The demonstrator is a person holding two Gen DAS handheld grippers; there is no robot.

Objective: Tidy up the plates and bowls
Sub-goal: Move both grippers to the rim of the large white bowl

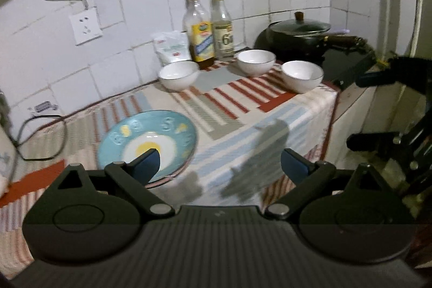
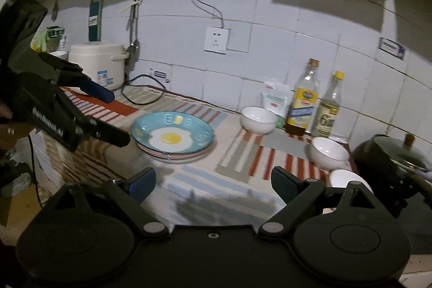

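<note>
The plates [image 2: 172,138] are seen stacked on the striped cloth [image 2: 205,177] that covers the surface, a blue one with a fried-egg print on top and at least one pinkish rim below it. Three white bowls are spread apart toward the back: one [image 1: 178,75] near the salt bag [image 1: 170,46], one [image 1: 256,61] beside the two bottles [image 1: 209,29], and one [image 1: 302,75] close to the cloth's far edge, next to the lidded pan [image 1: 298,30].

The jaws of the left gripper [image 1: 218,166] are held wide apart and empty, just over the near rim of the plates. The jaws of the right gripper [image 2: 213,184] are likewise spread with nothing between them, above bare cloth.

Some risks can be judged. The glazed bowls are smooth and rounded, so a pinch on a rim could slip. The bowl by the edge could be knocked off the surface, and the bottles could be toppled by a careless reach. The loose cloth could be dragged if a plate is pushed.
</note>
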